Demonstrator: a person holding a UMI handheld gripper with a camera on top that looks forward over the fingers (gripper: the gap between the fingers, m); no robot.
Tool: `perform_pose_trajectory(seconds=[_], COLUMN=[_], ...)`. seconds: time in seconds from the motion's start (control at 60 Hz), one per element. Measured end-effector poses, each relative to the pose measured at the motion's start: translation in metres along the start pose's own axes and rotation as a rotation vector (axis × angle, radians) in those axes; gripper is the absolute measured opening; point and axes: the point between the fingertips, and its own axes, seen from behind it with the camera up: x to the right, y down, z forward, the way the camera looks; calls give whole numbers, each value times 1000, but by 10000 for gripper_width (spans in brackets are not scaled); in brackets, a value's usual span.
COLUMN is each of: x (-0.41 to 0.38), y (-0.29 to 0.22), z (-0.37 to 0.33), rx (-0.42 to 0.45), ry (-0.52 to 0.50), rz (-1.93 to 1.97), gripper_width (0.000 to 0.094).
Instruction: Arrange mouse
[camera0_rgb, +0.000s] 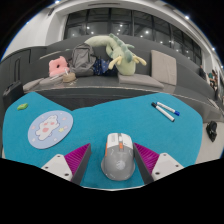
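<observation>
Grey mouse, with an orange scroll wheel, lies on the teal desk mat, between my gripper fingers; I see a thin gap at each side, so the fingers stand open about it, pink pads facing inward. Left of the mouse, a round patterned coaster; to the right, two pens. Beyond the mat, a grey sofa bears a plush dinosaur, a pink toy and a grey bag. Dark windows run behind. The gripper is held low, pointing forward across the mat.
</observation>
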Motion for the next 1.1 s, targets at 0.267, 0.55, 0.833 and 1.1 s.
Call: perform_pose_trajectory(seconds=[0.267, 0.55, 0.833, 1.1], x=[-1, -69, -195, -220], y=[-6, -77, -110, -51], z=[9, -29, -4, 52], rx=[8, 114, 104, -46], ry=[1, -89, -173, -147], rz=[8, 13, -53, -37], gripper_width=[434, 337, 336, 468])
